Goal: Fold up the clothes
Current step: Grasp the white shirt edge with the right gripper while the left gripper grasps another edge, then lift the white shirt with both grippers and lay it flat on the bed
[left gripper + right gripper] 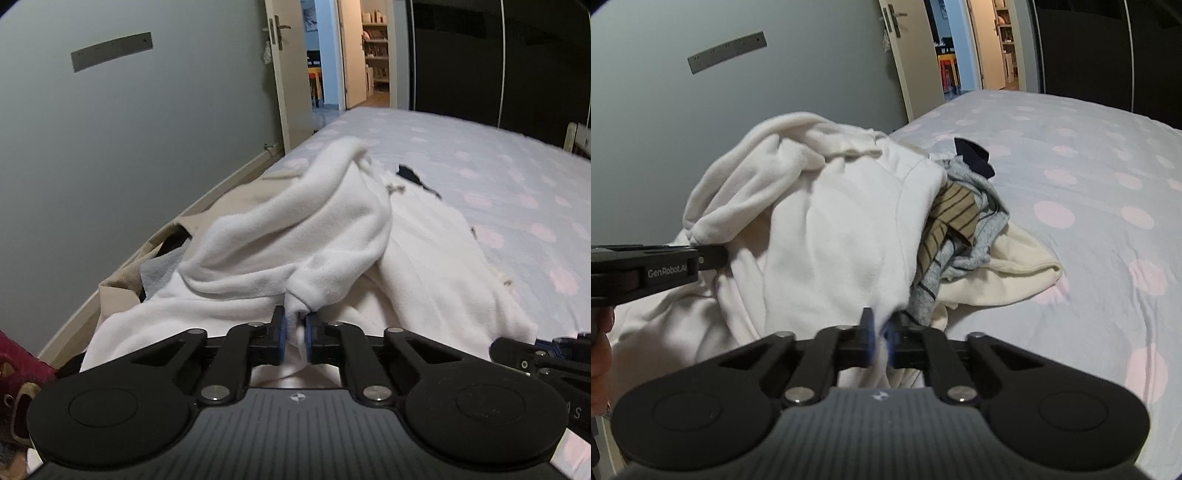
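Fold clothes: start only, 0 garments folded.
Left wrist view: left hand-held gripper (pixel 295 326) pinches white fleece garment (pixel 295 236), frame centre, on bed (pixel 480 173). Right wrist view: right hand-held gripper (pixel 882 334) pinches its hem; mixed pile (pixel 960 229) right of centre, unsorted.

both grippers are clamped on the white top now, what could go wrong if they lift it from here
1. The white fleece top lies over a striped grey garment and a cream garment; lifting may drag them along.
2. The left hand-held gripper and the right hand-held gripper each pinch only a small bunch of fabric, which could slip out.
3. The top is crumpled, so it is unclear which edges are held; it may hang twisted.
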